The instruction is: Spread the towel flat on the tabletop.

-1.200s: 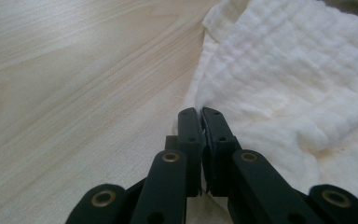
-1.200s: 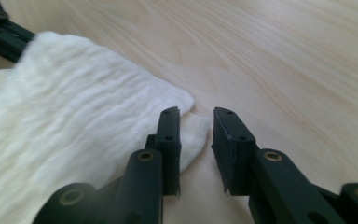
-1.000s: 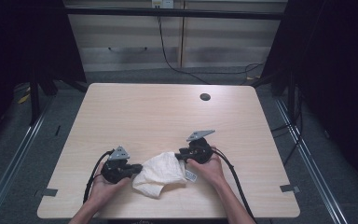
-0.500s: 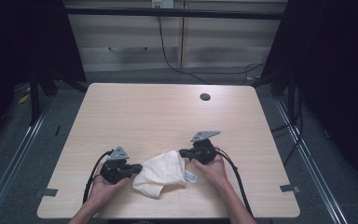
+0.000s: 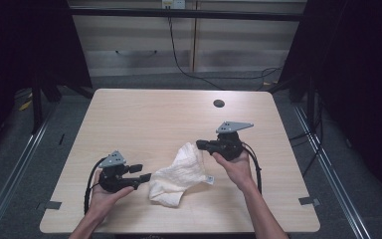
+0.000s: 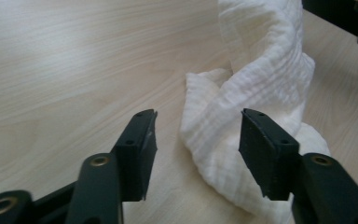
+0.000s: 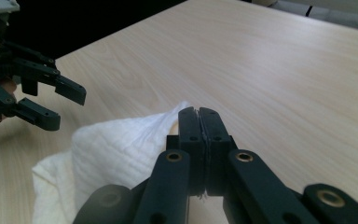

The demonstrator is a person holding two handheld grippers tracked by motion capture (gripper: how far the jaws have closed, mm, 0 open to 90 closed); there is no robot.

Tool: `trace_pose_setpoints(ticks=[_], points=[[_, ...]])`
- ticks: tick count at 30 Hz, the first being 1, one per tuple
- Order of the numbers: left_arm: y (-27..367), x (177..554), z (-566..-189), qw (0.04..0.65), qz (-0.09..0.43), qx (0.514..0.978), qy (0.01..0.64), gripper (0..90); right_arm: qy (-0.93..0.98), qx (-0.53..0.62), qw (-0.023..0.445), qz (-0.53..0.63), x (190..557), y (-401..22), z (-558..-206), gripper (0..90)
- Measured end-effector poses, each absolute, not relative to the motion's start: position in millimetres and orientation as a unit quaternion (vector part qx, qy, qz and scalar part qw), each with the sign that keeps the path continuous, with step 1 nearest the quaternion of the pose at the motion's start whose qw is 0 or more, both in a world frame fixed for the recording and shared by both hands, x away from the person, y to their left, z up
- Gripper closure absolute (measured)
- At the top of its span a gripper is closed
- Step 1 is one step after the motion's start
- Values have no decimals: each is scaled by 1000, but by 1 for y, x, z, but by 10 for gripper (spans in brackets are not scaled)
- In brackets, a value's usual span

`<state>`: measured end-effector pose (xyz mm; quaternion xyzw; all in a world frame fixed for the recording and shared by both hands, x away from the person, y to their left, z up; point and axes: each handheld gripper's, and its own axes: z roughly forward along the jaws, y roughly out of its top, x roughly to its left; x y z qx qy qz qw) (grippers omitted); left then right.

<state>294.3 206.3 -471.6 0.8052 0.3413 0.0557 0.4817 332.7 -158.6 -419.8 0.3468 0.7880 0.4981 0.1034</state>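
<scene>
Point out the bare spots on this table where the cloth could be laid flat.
The table's whole far half is bare, from the white cloth to the dark round hole. Crowded: the near edge, with left gripper, cloth and right gripper.

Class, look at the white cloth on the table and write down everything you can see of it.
The cloth is white, thin and crinkled like gauze, with a small tag at its near right edge. It lies bunched on the wooden table. The right gripper pinches one corner and lifts it, so a fold rises off the tabletop. The left gripper has just opened; its jaws stand apart on either side of the cloth's low end without pressing it.
</scene>
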Motion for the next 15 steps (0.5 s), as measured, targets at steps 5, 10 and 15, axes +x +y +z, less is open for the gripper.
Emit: trace_pose_setpoints(ticks=[5,10,15], points=[[219,297,-469,491,62,790,362,324,781,349,112,506,337,-162,-402,892],[224,298,-470,488,65,788,371,300,768,348,125,522,341,-166,-381,892],[223,299,-472,485,63,788,373,299,763,336,149,532,343,-168,-350,892]])
